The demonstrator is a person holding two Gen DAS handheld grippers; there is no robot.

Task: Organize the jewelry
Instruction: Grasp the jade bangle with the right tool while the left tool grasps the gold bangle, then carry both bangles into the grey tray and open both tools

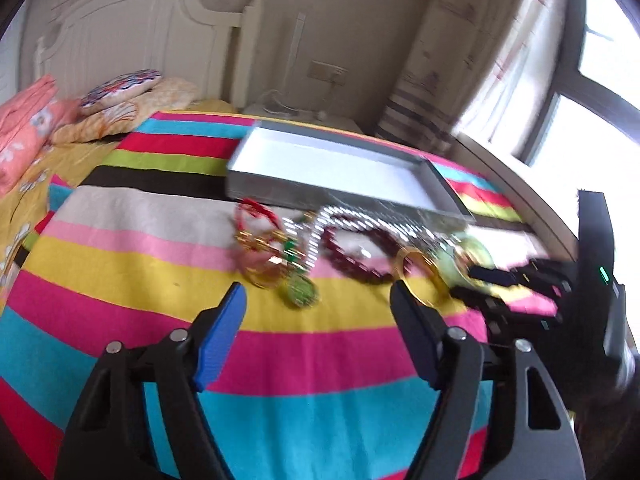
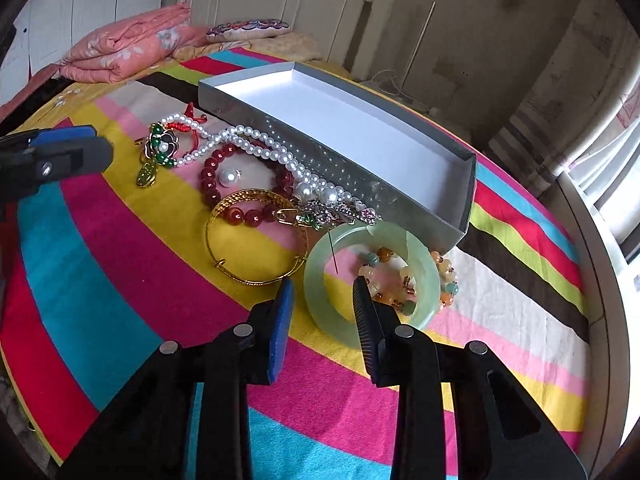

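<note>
Item: pale green jade bangle [image 2: 328, 312], lying flat on the striped multicoloured bedspread [image 2: 120, 280], nearest piece to your right gripper [image 2: 322, 294]. Jaws apart and empty — the blue-padded finger sits outside the near rim, the dark ribbed one inside the ring.

Receptacle: shallow grey cardboard box with white lining [image 2: 468, 196], nothing in it, just beyond the heap.

Adjacent pieces: amber-and-green beaded bracelet [image 2: 446, 280] threaded under the bangle's far side; gold metal bangle [image 2: 256, 240] just beside it on the left; a thin pin crossing the bangle's opening.

Handling advice: close on the near rim only, squarely, since smooth stone likely slips. Lift slowly so the beaded bracelet and pin fall away.

Left gripper [image 1: 318, 300]: jaws wide apart, empty, poised near the dark red bead bracelet [image 1: 356, 256] — view blurred.
</note>
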